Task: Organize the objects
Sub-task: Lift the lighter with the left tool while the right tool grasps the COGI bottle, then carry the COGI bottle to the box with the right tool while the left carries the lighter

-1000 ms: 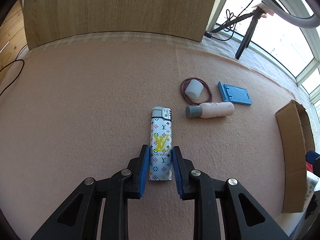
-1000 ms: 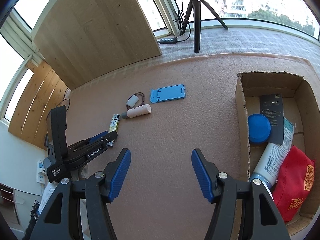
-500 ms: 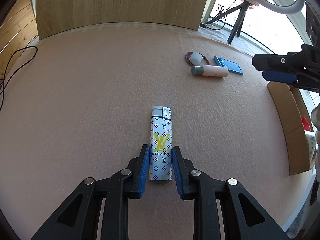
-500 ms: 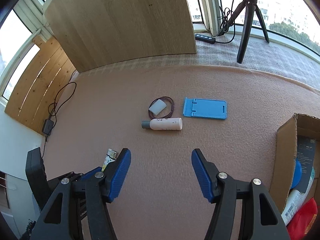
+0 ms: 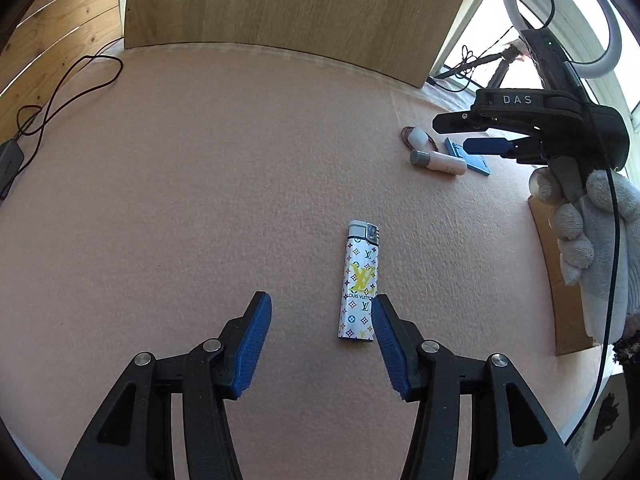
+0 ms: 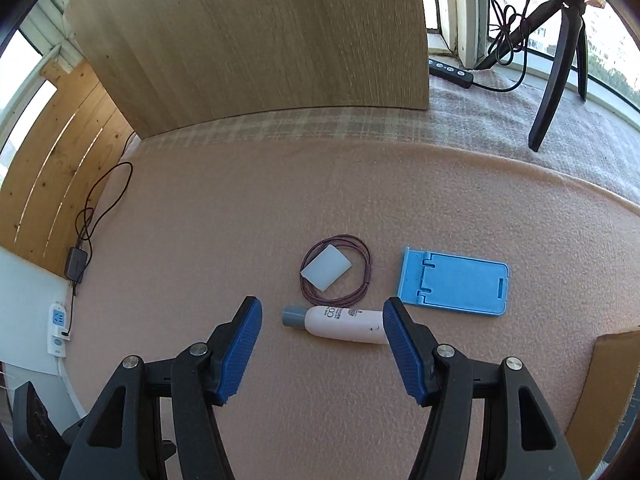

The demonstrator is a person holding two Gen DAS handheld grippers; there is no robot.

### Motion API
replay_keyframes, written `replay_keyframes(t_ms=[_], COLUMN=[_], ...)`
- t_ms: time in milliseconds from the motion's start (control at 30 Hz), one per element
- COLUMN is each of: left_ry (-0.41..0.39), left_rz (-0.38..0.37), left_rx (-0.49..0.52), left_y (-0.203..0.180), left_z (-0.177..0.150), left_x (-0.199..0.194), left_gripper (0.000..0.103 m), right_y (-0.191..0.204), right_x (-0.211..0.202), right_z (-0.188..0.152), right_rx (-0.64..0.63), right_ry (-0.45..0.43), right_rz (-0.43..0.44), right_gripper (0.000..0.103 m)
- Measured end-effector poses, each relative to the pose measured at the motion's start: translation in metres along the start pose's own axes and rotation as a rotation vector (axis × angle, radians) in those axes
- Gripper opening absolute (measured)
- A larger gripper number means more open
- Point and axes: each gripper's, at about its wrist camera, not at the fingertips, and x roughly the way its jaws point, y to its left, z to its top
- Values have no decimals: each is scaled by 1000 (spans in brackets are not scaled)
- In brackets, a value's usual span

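1. Two grippers work over a pink felt-covered counter [image 5: 200, 184]. The left gripper [image 5: 320, 332] has just been opening its jaws; they stand about half apart and press on nothing, and the white monogram-printed lighter [image 5: 359, 284] lies flat between them, close against the right-hand jaw.
2. That jaw is the first risk: on withdrawal it could brush the lighter and skew or drag it.
3. The right gripper [image 6: 320, 344] hangs with its jaws about half open and empty, straddling the white tube-shaped bottle with a grey cap [image 6: 336, 322], which lies crosswise. Its right jaw hides the tube's far end, so contact there cannot be told.
4. Being round, the tube would probably roll if a closing jaw clipped one end, pushing into the coiled maroon cord [image 6: 338, 276] around the white translucent cap [image 6: 326, 267] just behind it.
5. The flat blue plastic phone stand [image 6: 454, 282] lies just beside the right jaw and could be nudged.
6. Open felt spreads left of the lighter; the brown cardboard box [image 6: 612, 372] stands at the right edge, the wooden panel [image 6: 260, 40] behind.
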Motion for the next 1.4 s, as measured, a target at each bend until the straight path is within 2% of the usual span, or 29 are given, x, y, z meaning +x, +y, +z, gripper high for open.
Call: replay_keyframes(t_ms=[333, 500, 600, 667, 733, 900, 1100, 1400], left_ry=[3, 5, 8, 9, 8, 10, 34, 74], left_rz=[-8, -13, -12, -10, -8, -15, -16, 7], left_rx=[-16, -16, -20, -21, -16, -4, 44, 126], left_y=[5, 5, 6, 6, 5, 1, -11, -31], left_z=[6, 5, 6, 6, 6, 8, 10, 13], left_x=[1, 1, 1, 1, 1, 1, 12, 36], left_gripper=[56, 56, 56, 56, 56, 56, 56, 55], right_y=[1, -2, 2, 5, 8, 10, 13, 6], right_x=[30, 32, 29, 29, 31, 29, 20, -7], right_z=[4, -11, -18, -20, -21, -26, -51, -110], right_rx=[-39, -21, -47, -65, -75, -89, -92, -57], right_ry=[95, 150, 147, 137, 137, 133, 140, 117], right_rz=[-25, 24, 8, -20, -59, -83, -76, -70], right_gripper=[58, 54, 52, 48, 32, 18, 18, 19])
